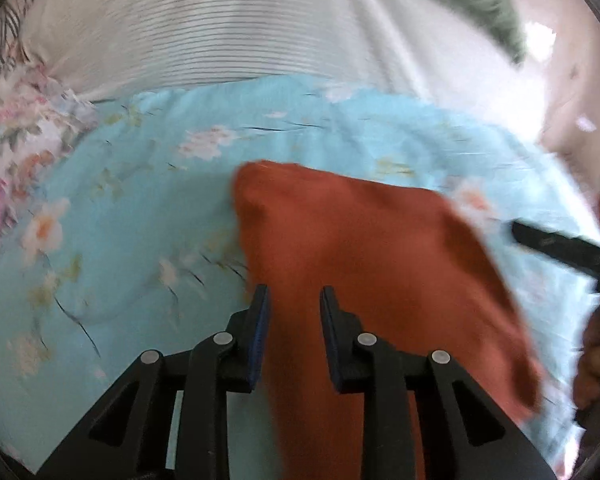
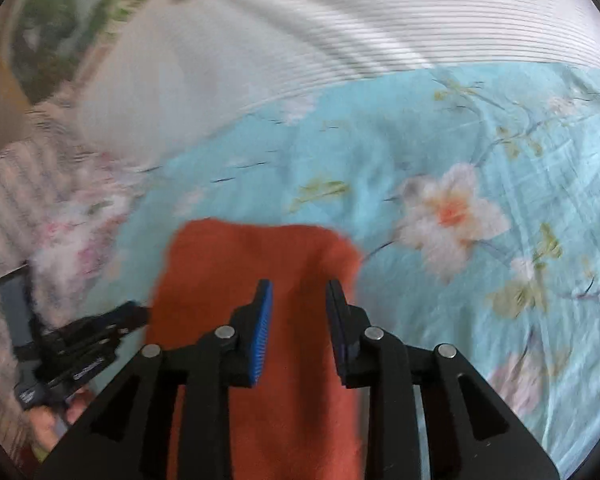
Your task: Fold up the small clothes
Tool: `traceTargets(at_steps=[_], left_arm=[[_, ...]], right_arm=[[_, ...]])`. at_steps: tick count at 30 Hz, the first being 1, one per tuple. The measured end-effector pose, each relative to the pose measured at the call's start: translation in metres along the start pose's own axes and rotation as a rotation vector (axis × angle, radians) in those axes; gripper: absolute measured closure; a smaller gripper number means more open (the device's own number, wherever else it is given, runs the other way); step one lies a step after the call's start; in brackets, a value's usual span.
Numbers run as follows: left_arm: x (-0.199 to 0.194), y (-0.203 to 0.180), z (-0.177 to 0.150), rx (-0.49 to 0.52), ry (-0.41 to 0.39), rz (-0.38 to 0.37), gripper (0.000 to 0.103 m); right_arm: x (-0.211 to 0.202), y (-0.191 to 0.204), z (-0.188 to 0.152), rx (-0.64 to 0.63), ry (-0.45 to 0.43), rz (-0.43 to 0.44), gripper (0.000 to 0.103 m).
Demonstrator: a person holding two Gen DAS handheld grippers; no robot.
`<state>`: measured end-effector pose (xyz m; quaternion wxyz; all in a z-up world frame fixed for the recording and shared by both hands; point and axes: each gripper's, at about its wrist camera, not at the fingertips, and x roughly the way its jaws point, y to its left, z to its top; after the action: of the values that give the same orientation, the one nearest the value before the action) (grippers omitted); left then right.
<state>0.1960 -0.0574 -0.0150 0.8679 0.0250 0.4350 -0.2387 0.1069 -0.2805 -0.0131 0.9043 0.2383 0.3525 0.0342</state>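
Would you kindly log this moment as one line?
stage: folding | item: orange cloth on floral sheet | left gripper: straddles cloth | right gripper: straddles cloth

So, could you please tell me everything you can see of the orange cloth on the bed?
The orange cloth is a plain rust-orange piece of soft, slightly fuzzy fabric with no print. It lies on the light blue floral bedsheet, its far edge rounded and loosely creased. The near part runs between the fingers of the left gripper and of the right gripper; whether their pads actually press on it cannot be told. Blur hides any seams.
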Motion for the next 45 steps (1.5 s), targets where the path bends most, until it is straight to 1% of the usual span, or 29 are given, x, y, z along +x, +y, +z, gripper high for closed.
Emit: traceTargets(at_steps=[2,3,4,5,6,8,11,13,14,16,18,20,22,23,26,27,28,29,30,31,32,33,34,37,39,40,41,45], left_arm=[[-0.009,-0.007,-0.016,-0.006,0.02,-0.081,0.078],[-0.009,-0.01,-0.028,-0.002,0.042,-0.105,0.078],[-0.007,-0.013,-0.034,0.005,0.055,-0.103,0.077],[0.005,-0.016,-0.044,0.025,0.089,-0.048,0.078],[0.014,-0.017,-0.051,0.035,0.104,-0.009,0.084],[0.015,-0.018,-0.056,0.042,0.069,0.004,0.084],[0.015,-0.025,-0.052,0.057,0.073,0.044,0.084],[0.012,-0.024,-0.053,0.047,0.074,0.043,0.084],[0.01,-0.022,-0.053,0.04,0.073,0.037,0.084],[0.0,-0.017,-0.057,0.027,0.076,0.019,0.083],[-0.014,-0.015,-0.066,0.018,0.067,0.012,0.083],[-0.024,-0.016,-0.077,0.019,0.059,0.006,0.082],[-0.025,-0.016,-0.086,0.025,0.059,0.014,0.077],[-0.026,-0.016,-0.09,0.023,0.058,0.021,0.075],[-0.036,-0.01,-0.093,-0.012,0.065,-0.001,0.072],[-0.043,-0.008,-0.096,-0.02,0.066,0.0,0.069],[-0.047,-0.008,-0.098,-0.021,0.064,0.008,0.061],[-0.054,-0.007,-0.102,-0.015,0.057,0.03,0.057],[-0.059,-0.007,-0.105,-0.008,0.051,0.047,0.049],[-0.065,-0.008,-0.109,0.001,0.046,0.067,0.038],[-0.07,-0.008,-0.113,0.01,0.045,0.089,0.032],[-0.077,-0.011,-0.119,0.026,0.043,0.126,0.022],[-0.082,-0.014,-0.123,0.04,0.036,0.15,0.021],[-0.091,-0.02,-0.136,0.084,0.041,0.218,0.018],[-0.094,-0.023,-0.147,0.104,0.053,0.268,0.018],[-0.095,-0.023,-0.151,0.108,0.06,0.28,0.018],[-0.095,-0.022,-0.156,0.108,0.071,0.286,0.018],[-0.102,-0.026,-0.169,0.128,0.104,0.302,0.018]], right_arm=[[0.001,0.005,-0.016,0.003,0.052,0.06,0.074],[0.006,0.004,-0.023,0.006,0.084,0.055,0.074],[0.014,0.002,-0.03,-0.002,0.112,0.024,0.074],[0.023,-0.003,-0.037,-0.007,0.135,-0.026,0.075],[0.032,-0.012,-0.042,0.007,0.155,-0.064,0.077],[0.039,-0.023,-0.045,0.048,0.149,-0.044,0.079],[0.037,-0.02,-0.043,0.035,0.143,-0.066,0.078],[0.032,-0.018,-0.042,0.018,0.142,-0.085,0.078],[0.032,-0.013,-0.044,0.016,0.14,-0.083,0.076],[0.024,-0.005,-0.047,0.008,0.13,-0.076,0.076],[0.008,0.002,-0.058,-0.019,0.119,-0.079,0.076],[0.001,0.004,-0.069,-0.045,0.12,-0.075,0.075],[0.003,0.004,-0.08,-0.081,0.146,-0.117,0.076],[0.005,0.003,-0.084,-0.09,0.15,-0.12,0.076],[-0.003,0.004,-0.083,-0.069,0.141,-0.111,0.075],[-0.009,0.006,-0.082,-0.068,0.131,-0.104,0.075],[-0.015,0.01,-0.082,-0.072,0.12,-0.099,0.075],[-0.023,0.014,-0.083,-0.081,0.108,-0.095,0.075],[-0.032,0.017,-0.086,-0.091,0.098,-0.094,0.073],[-0.038,0.021,-0.089,-0.097,0.094,-0.094,0.066],[-0.044,0.023,-0.092,-0.102,0.092,-0.089,0.052],[-0.052,0.026,-0.098,-0.112,0.089,-0.084,0.046],[-0.057,0.028,-0.102,-0.12,0.087,-0.083,0.039],[-0.072,0.037,-0.121,-0.166,0.095,-0.089,0.037],[-0.077,0.039,-0.131,-0.184,0.113,-0.098,0.032],[-0.08,0.04,-0.138,-0.192,0.124,-0.106,0.027],[-0.082,0.04,-0.144,-0.2,0.135,-0.113,0.025],[-0.09,0.038,-0.164,-0.218,0.193,-0.134,0.025]])
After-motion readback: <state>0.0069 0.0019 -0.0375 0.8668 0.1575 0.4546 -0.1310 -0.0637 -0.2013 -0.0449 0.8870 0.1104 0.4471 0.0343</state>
